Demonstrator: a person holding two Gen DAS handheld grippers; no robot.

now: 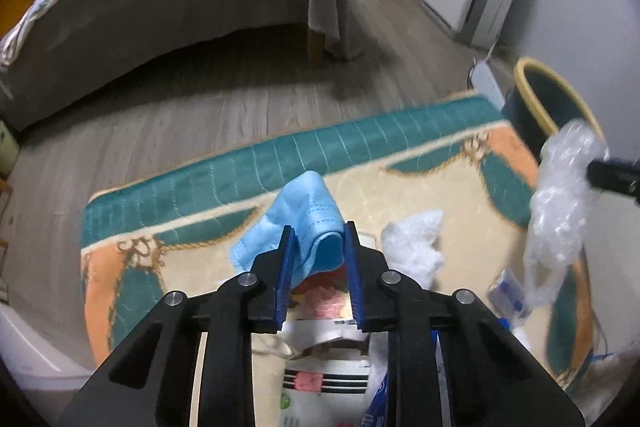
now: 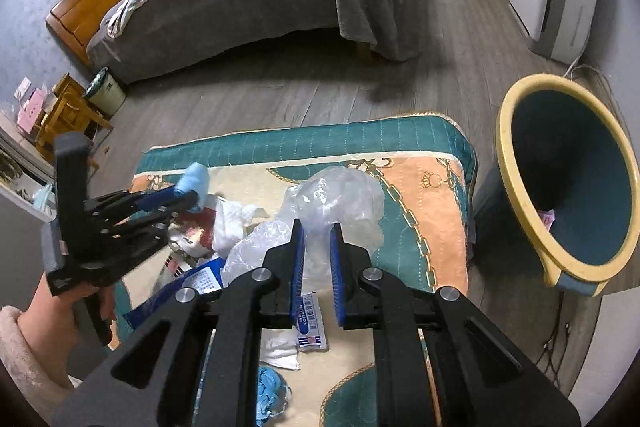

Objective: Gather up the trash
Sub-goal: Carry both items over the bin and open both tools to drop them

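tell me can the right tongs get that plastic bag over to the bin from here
Probably yes: the right tongs grip the clear plastic bag, and the bin stands open beside the rug's right edge with nothing between them.

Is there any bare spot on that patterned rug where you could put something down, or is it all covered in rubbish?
The rug lies bare along its teal far border and on the orange corner beside the bin. Its near middle is crowded: white tissue, packets, a blue wrapper and the clear plastic the right gripper holds.
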